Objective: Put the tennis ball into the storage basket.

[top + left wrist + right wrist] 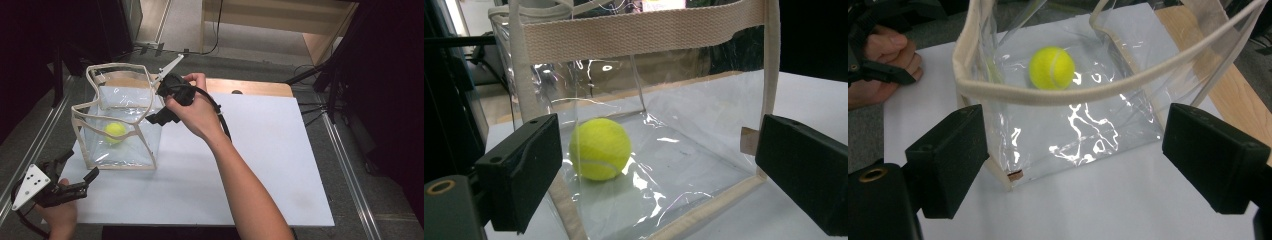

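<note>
Beside the clear bag's (117,125) right rim, your right tool (162,116) hangs spread and empty, nearer than the spread left tool (75,187) to the tennis ball (115,131) inside.

No legible text, label, brand, number or sign appears on any surface in the three views. The yellow-green felt tennis ball (600,148) carries only its white seam line; any printed brand mark on it cannot be made out.

Bag (125,130): glossy clear plastic, woven cloth trim; ball (115,130): fuzzy felt; table (260,150): matt white
</note>
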`<state>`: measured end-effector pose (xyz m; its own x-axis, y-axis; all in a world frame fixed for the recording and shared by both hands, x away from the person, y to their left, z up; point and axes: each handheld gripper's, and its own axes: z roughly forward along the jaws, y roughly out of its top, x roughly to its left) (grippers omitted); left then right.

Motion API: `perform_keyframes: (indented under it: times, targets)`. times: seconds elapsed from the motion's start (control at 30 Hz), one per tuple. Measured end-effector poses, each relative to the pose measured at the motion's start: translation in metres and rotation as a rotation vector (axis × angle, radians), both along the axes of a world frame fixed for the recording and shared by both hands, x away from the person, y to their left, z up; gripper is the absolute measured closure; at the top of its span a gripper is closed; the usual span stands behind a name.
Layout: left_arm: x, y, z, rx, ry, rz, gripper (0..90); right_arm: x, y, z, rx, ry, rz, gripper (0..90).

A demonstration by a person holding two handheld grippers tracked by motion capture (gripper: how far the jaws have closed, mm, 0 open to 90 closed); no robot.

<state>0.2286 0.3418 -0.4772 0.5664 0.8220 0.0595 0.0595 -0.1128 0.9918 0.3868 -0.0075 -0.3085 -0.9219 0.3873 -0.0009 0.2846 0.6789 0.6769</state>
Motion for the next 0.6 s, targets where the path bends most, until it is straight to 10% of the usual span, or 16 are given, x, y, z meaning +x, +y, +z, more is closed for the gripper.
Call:
perform_keyframes:
  times: [0.6]
  targets:
    - [0.0, 0.0, 0.0, -0.002, 0.0, 0.001, 5.3, -0.009, -0.007, -0.026, 0.037, -0.003, -0.002, 9.0]
